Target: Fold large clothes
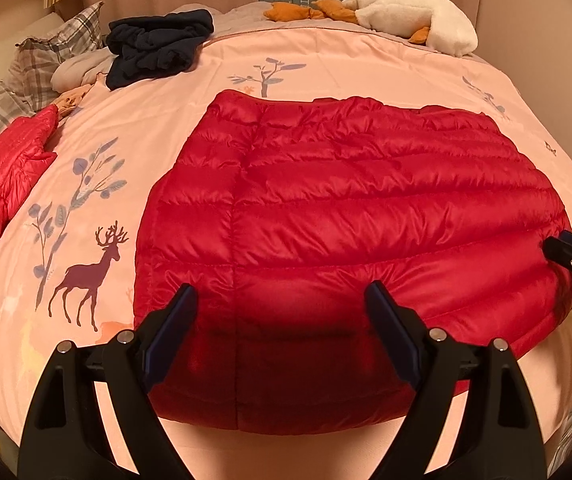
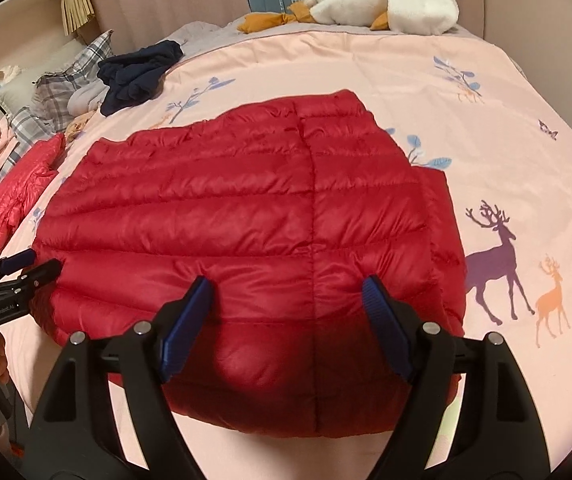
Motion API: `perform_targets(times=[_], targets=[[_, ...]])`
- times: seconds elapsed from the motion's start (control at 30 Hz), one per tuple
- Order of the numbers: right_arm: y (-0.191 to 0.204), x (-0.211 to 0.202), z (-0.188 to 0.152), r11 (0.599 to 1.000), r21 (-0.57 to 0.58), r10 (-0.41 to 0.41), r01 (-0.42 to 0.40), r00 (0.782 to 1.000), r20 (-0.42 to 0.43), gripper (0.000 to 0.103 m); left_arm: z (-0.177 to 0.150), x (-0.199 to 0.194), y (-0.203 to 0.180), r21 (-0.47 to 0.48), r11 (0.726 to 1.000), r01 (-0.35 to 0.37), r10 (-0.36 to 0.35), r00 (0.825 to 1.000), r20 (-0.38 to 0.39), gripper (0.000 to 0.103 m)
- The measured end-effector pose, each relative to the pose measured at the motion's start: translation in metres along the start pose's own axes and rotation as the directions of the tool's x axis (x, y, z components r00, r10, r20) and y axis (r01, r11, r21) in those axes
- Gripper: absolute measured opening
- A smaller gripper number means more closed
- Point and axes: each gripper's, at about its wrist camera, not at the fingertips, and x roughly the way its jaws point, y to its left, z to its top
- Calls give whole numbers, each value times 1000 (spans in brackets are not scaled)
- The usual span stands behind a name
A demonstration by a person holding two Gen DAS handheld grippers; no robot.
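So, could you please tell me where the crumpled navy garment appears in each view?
Left wrist: crumpled navy garment, upper left, beyond the red quilted down jacket.
Right wrist: upper left, smaller, beside plaid pillows.
Shared landmark: white plush goose at the bed's far edge.

navy garment (image 1: 158,51), goose plush (image 1: 409,16), plaid pillows (image 1: 52,54)

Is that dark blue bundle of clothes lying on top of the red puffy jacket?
No. The dark blue bundle lies apart near the pillows, with bare pink bedspread between it and the red jacket.
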Motion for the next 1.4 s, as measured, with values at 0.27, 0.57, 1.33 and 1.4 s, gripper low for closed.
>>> perform_targets(times=[0.27, 0.57, 1.33, 1.4], targets=[[-3, -4, -1, 1000, 11, -1, 1, 1000, 7, 80, -3, -6, 5, -8, 1000, -3, 3, 1000, 2, 87], [-9, -11, -4, 1000, 19, -11, 11, 1000, 11, 80, -8, -7, 12, -22, 1000, -11, 11, 1000, -2, 87], [-11, -11, -5, 1000, 23, -10, 10, 1000, 10, 80, -11, -6, 14, -22, 1000, -12, 12, 1000, -3, 87], [-11, -11, -4, 1000, 23, -9, 9, 1000, 10, 80, -12, -6, 14, -23, 1000, -12, 12, 1000, -3, 87]])
